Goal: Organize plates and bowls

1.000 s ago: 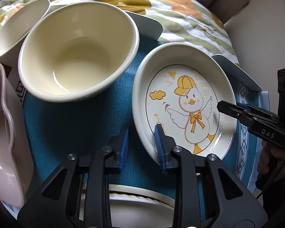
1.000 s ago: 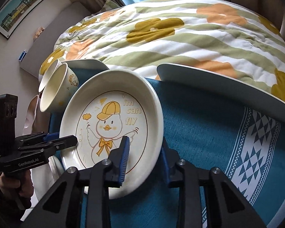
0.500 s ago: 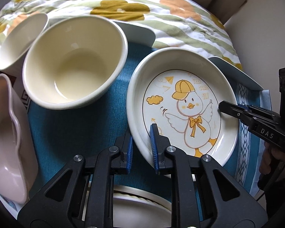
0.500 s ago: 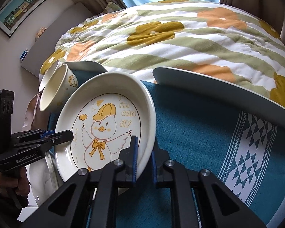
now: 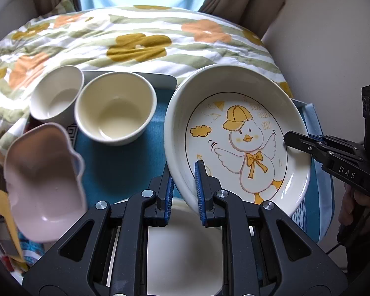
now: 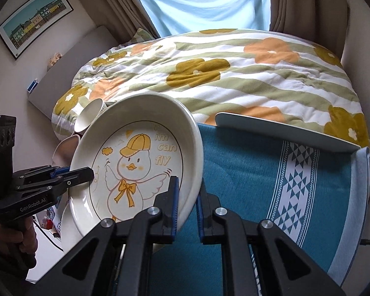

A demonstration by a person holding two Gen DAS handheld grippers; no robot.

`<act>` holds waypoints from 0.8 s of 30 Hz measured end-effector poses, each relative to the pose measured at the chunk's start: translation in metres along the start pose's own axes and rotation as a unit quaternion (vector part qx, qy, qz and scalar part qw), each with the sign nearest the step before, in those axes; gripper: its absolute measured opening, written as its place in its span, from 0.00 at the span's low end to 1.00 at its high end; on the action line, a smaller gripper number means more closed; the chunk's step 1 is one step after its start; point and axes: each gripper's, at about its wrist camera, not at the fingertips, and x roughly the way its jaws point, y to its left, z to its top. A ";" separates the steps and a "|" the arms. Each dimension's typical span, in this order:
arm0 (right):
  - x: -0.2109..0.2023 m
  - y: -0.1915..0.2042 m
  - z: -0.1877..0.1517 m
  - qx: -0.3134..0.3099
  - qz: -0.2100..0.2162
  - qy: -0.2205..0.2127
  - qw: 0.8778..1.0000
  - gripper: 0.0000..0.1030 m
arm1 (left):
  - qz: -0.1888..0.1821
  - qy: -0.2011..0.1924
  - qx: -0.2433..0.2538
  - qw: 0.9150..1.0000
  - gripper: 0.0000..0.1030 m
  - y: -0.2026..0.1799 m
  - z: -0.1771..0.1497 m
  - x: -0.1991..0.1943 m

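Observation:
A deep white duck plate (image 5: 236, 133) printed with a yellow-capped duck is held in the air by both grippers, tilted. My left gripper (image 5: 183, 187) is shut on its near-left rim. My right gripper (image 6: 186, 197) is shut on its right rim; it also shows in the left wrist view (image 5: 305, 143). The duck plate fills the left of the right wrist view (image 6: 140, 162). A cream bowl (image 5: 114, 107), a white cup (image 5: 56, 96) and a pink wavy bowl (image 5: 42, 180) stand to the left. A white plate (image 5: 182, 251) lies below my left gripper.
A teal patterned cloth (image 6: 271, 185) covers the tray table (image 6: 283, 133), which stands over a flowered quilt (image 6: 222, 74). Curtains and a window are behind. A framed picture (image 6: 34, 17) hangs on the left wall.
Both grippers closed on the duck plate's rim and lifted it off the cloth. The view rose, so the bowls look smaller and lower.

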 end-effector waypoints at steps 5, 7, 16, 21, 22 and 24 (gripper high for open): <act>-0.014 0.036 -0.034 0.019 -0.008 -0.006 1.000 0.12 | 0.000 0.001 0.016 1.000 0.14 0.016 -0.032 -0.032; -0.015 0.050 -0.049 0.025 -0.012 -0.004 1.000 0.12 | -0.002 0.008 0.018 1.000 0.14 0.026 -0.047 -0.039; 0.001 0.086 -0.118 0.077 -0.015 0.020 0.997 0.12 | -0.017 0.053 0.022 0.998 0.14 0.060 -0.111 -0.038; 0.013 0.096 -0.127 0.062 -0.036 0.028 0.997 0.12 | -0.015 0.070 0.006 0.997 0.14 0.071 -0.122 -0.024; 0.015 0.096 -0.127 0.060 -0.039 0.030 0.997 0.12 | -0.014 0.072 0.002 0.997 0.14 0.072 -0.122 -0.020; 0.020 0.096 -0.127 0.057 -0.042 0.035 0.997 0.12 | -0.011 0.077 -0.004 0.997 0.15 0.072 -0.122 -0.014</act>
